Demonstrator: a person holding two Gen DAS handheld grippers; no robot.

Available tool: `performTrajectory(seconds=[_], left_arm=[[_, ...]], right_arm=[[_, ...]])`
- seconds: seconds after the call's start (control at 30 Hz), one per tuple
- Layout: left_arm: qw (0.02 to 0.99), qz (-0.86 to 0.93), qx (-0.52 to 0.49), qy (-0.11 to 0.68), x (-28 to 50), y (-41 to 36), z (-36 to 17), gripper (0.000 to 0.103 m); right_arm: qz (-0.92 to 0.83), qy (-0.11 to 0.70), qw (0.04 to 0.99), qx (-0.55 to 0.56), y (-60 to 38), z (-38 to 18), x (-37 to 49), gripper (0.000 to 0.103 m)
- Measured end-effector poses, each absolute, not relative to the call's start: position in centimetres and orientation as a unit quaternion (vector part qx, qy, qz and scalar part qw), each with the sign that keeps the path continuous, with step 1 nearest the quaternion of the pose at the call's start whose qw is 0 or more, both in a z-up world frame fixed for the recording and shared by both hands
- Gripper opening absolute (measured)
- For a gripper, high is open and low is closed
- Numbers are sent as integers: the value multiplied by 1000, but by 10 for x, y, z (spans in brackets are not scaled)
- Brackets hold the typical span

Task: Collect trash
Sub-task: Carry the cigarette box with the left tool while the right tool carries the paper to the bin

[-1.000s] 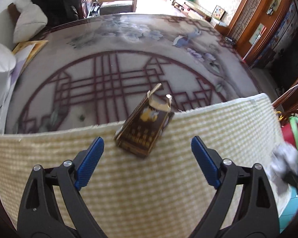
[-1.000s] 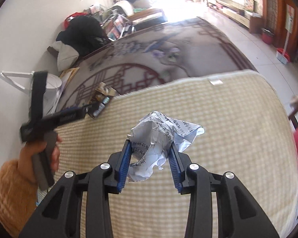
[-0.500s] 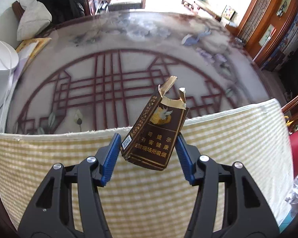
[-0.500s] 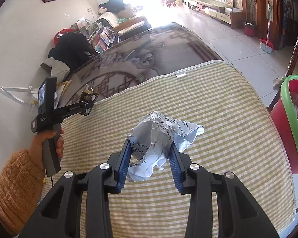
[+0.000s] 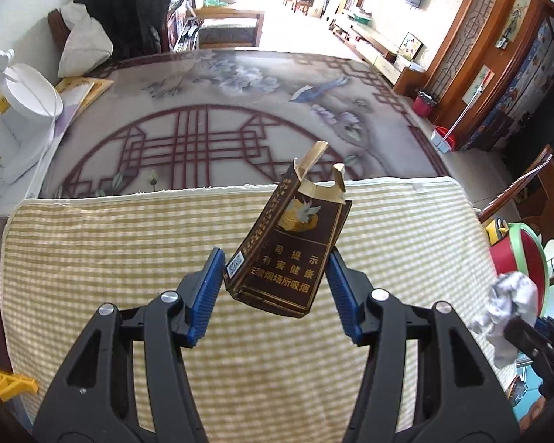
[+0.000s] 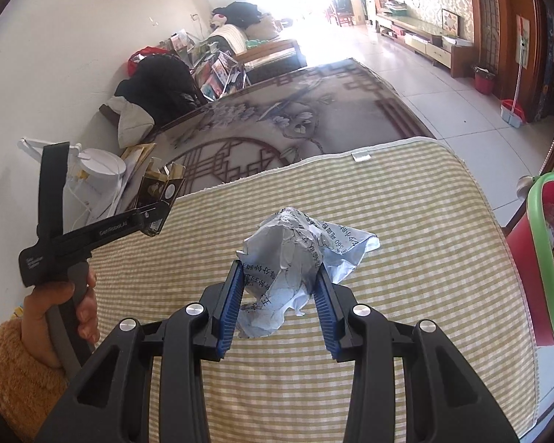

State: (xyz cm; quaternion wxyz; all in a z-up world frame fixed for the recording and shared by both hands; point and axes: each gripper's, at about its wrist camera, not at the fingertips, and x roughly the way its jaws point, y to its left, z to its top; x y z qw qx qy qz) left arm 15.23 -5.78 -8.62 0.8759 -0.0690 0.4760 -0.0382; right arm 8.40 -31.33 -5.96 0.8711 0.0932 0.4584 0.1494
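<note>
My left gripper (image 5: pixel 273 288) is shut on a dark brown cigarette box (image 5: pixel 288 247) with a torn-open top and holds it above the yellow checked mat (image 5: pixel 110 258). My right gripper (image 6: pixel 280 302) is shut on a crumpled white paper (image 6: pixel 295 258) with printed text, held above the same mat (image 6: pixel 406 221). The left gripper with the box (image 6: pixel 158 188) shows at the left of the right wrist view. The paper (image 5: pixel 509 302) shows at the right edge of the left wrist view. A red bin with a green rim (image 6: pixel 543 258) stands to the right of the mat, and it also shows in the left wrist view (image 5: pixel 524 258).
A patterned glass table top (image 5: pixel 221 110) lies beyond the mat. A white lamp (image 5: pixel 29 99) and books stand at its left. A chair with dark clothes (image 5: pixel 129 14) is behind. A yellow object (image 5: pixel 7 384) is at the lower left.
My left gripper closed on the cigarette box and lifted it off the mat. My right gripper kept the paper and moved right toward the red bin.
</note>
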Motion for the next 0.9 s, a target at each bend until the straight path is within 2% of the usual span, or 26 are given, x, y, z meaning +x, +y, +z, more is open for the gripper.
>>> performTrajectory(seconds=[0.9], left_arm=[[892, -80, -37, 442, 116, -105, -53, 54]], right_arm=[[135, 429, 888, 92, -333, -36, 58, 37]])
